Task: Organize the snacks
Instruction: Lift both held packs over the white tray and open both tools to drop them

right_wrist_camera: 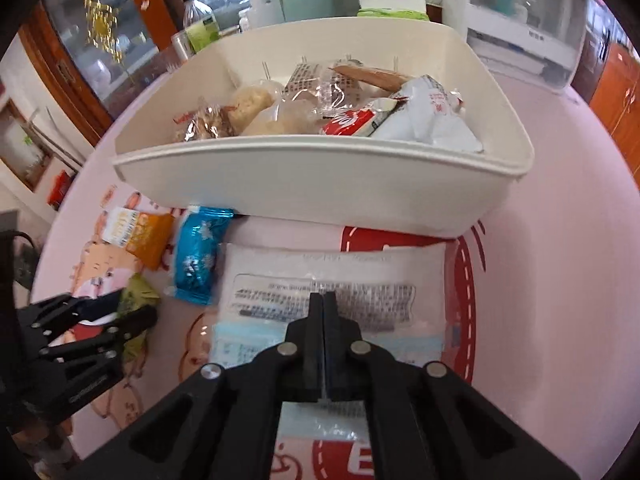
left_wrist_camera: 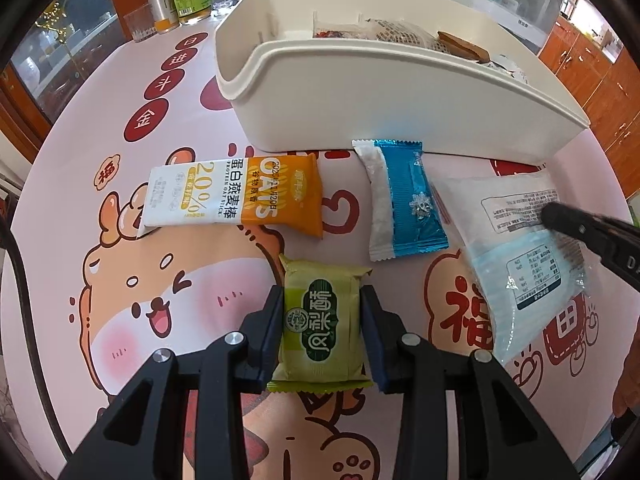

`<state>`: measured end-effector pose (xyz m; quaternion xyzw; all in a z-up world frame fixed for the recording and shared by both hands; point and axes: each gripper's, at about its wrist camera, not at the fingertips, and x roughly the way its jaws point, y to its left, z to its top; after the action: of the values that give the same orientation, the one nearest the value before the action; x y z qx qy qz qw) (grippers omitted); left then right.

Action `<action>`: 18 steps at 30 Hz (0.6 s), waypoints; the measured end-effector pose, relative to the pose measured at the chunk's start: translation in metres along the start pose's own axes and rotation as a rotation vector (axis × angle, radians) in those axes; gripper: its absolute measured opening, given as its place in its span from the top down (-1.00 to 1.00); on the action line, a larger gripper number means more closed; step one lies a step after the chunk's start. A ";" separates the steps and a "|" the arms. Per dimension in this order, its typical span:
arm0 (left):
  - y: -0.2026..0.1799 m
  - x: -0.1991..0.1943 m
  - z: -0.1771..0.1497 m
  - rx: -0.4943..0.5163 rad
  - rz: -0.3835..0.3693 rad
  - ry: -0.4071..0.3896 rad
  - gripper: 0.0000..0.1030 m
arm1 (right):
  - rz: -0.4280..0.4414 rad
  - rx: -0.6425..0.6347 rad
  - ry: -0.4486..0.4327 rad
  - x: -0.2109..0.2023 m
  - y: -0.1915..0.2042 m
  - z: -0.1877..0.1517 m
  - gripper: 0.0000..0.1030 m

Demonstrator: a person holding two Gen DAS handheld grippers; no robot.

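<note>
The left tool [left_wrist_camera: 322,320] is clamped on the green snack [left_wrist_camera: 320,328], its two pads pressing the pack's long sides while the pack lies on the worktop [left_wrist_camera: 200,280], well in front of the bin [left_wrist_camera: 400,112]. The right tool [right_wrist_camera: 324,320] has its fingers fully together over the clear packet [right_wrist_camera: 280,280], which lies just in front of the bin; the film seems pinched between them, though I cannot tell how much of it they have.

The orange bar [left_wrist_camera: 240,196] and blue pack [left_wrist_camera: 412,200] lie loose between the green snack and the bin, the blue one touching the clear packet's edge.

Likely troubles: the slippery clear packet could slide out of so thin a pinch once lifted, or drag the blue pack along. The bin already holds a heap of snacks at the right end, so a drop there may spill over the rim. The green snack, squeezed hard, could crumble.
</note>
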<state>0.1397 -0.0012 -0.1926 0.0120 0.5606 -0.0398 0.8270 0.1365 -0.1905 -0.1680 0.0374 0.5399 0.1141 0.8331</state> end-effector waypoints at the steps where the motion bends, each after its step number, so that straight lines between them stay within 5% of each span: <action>1: 0.000 -0.001 -0.001 -0.001 0.001 -0.001 0.32 | 0.015 0.011 0.007 -0.002 -0.005 0.004 0.99; 4: 0.004 0.000 -0.001 -0.010 0.002 0.003 0.32 | 0.045 0.054 0.003 -0.008 -0.022 0.001 0.88; 8: 0.007 0.003 0.000 -0.021 0.004 0.015 0.32 | 0.033 0.078 -0.042 -0.020 -0.038 -0.001 -0.24; 9: 0.006 0.003 -0.001 -0.019 0.006 0.013 0.31 | 0.031 0.078 -0.050 -0.021 -0.042 -0.003 -0.33; 18: 0.004 0.002 -0.001 -0.021 0.003 0.014 0.31 | 0.167 0.129 0.033 -0.004 -0.068 -0.021 -0.38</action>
<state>0.1397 0.0029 -0.1947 0.0044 0.5667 -0.0326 0.8232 0.1261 -0.2586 -0.1859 0.1338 0.5547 0.1487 0.8076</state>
